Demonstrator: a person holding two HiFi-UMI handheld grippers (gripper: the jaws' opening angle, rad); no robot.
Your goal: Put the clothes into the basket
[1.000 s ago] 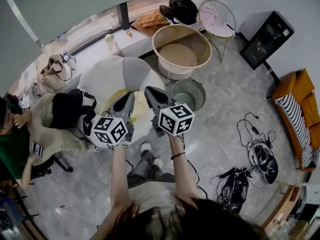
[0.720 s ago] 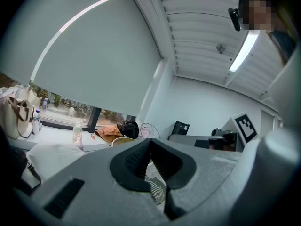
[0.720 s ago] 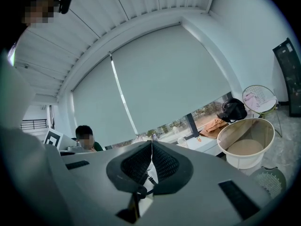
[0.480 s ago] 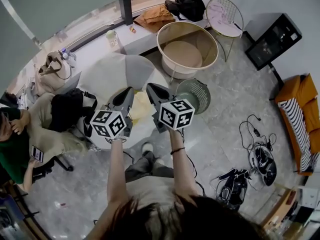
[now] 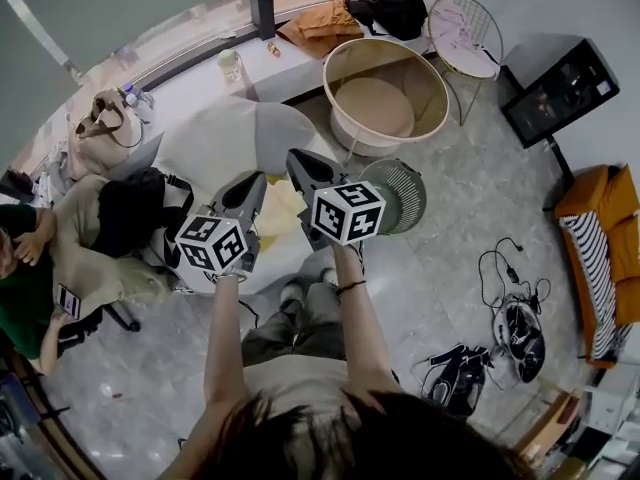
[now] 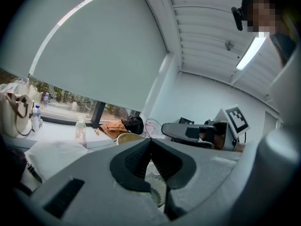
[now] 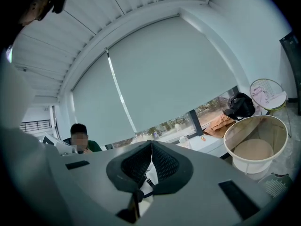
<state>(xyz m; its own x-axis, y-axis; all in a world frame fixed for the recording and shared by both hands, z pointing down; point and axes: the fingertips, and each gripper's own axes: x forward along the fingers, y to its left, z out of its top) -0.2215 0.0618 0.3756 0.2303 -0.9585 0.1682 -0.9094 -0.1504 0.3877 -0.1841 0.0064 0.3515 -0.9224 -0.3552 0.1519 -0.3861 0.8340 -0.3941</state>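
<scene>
The left gripper (image 5: pixel 257 179) and the right gripper (image 5: pixel 292 157) are both held with jaws pressed together and nothing pinched, side by side over a pale yellow cloth (image 5: pixel 279 206) lying on a white round seat (image 5: pixel 228 138), and the big round basket (image 5: pixel 437 86) is seen farther away, to the right.

left gripper (image 5: pixel 256 179): jaws closed, tips touching
right gripper (image 5: pixel 294 157): jaws closed, tips touching
left arm (image 5: pixel 225 340), right arm (image 5: pixel 358 326): stretched forward, nearly parallel
pose: grippers held side by side, pointed away from the body
</scene>
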